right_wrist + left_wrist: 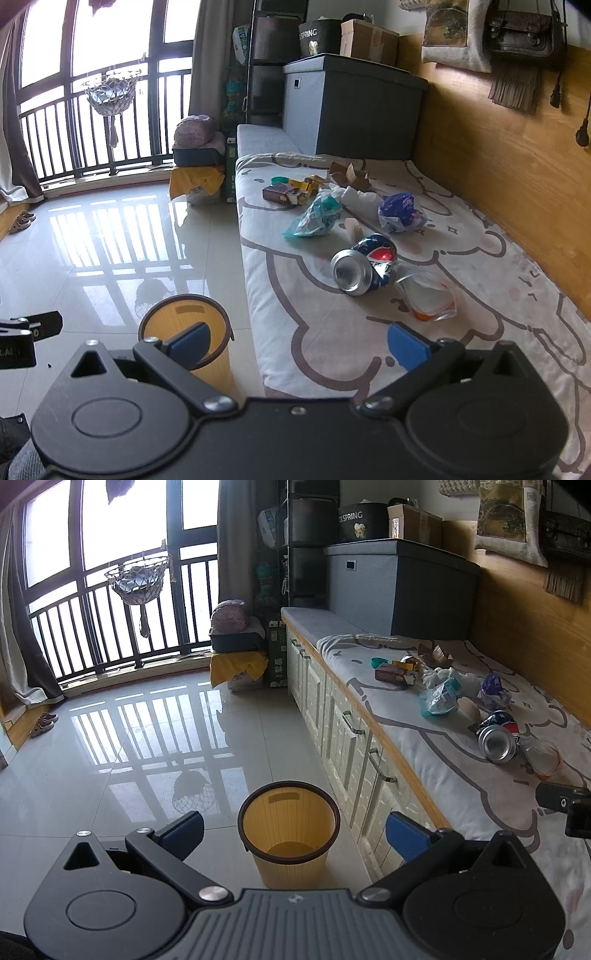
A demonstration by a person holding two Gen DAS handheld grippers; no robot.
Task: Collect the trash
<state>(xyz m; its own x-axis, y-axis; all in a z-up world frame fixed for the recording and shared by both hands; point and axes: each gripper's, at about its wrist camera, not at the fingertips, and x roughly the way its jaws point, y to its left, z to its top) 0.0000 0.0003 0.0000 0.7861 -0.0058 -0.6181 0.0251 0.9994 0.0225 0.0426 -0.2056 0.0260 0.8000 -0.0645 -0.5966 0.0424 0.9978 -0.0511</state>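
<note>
A yellow waste bin (288,834) with a dark rim stands on the tiled floor beside the bench; it looks empty and also shows in the right wrist view (184,321). Trash lies on the bench's printed sheet (332,332): a crushed Pepsi can (364,266), a clear plastic cup (428,295), a teal wrapper (316,218), a blue bag (400,212), white tissue (360,197), small boxes (284,192) and torn cardboard (349,173). My left gripper (295,836) is open and empty above the bin. My right gripper (299,345) is open and empty over the bench's near edge, short of the can.
The bench has white drawer fronts (343,723) with metal handles. A grey storage box (351,107) stands at its far end. A wooden wall (498,155) runs along the right. Stacked bundles (236,646) sit by the balcony window (110,572). Slippers (44,723) lie at the left.
</note>
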